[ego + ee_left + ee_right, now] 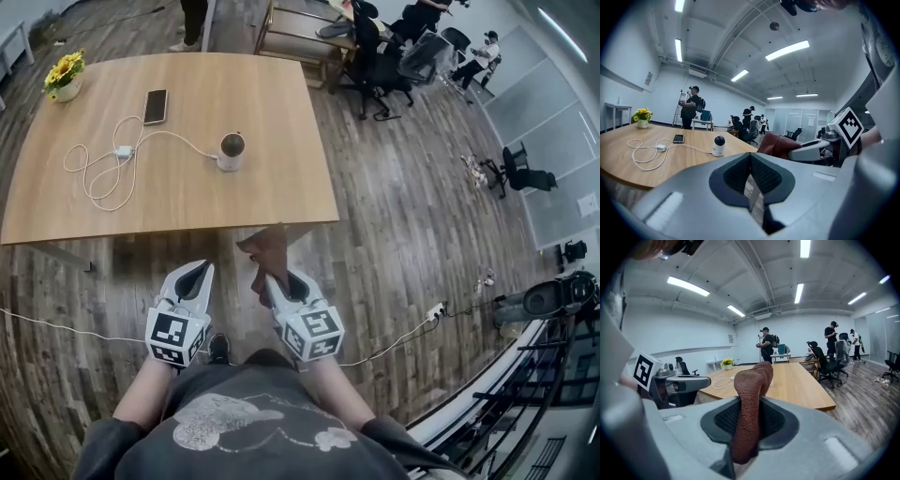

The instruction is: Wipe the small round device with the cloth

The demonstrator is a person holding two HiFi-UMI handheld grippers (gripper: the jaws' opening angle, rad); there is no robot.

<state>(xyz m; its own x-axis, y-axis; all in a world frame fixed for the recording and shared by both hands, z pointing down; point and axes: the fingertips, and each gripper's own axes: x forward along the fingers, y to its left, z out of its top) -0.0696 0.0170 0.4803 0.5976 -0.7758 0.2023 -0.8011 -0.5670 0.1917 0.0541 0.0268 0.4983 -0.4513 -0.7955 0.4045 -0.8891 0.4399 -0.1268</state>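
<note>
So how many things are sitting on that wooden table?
4: flowers at the far left corner, a phone, a white cable looped beside it, and the small round device near the middle.

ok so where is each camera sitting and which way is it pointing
Head view: on the person's head, looking steeply down at the light wooden table; forearms, left gripper and right gripper show.
Left gripper view: on the left gripper, facing along its shut fingers toward the small round white-and-black device; the right gripper shows at right.
Right gripper view: on the right gripper, facing the table past the brown cloth in its fingers.
Shared: all three see the table.
</note>
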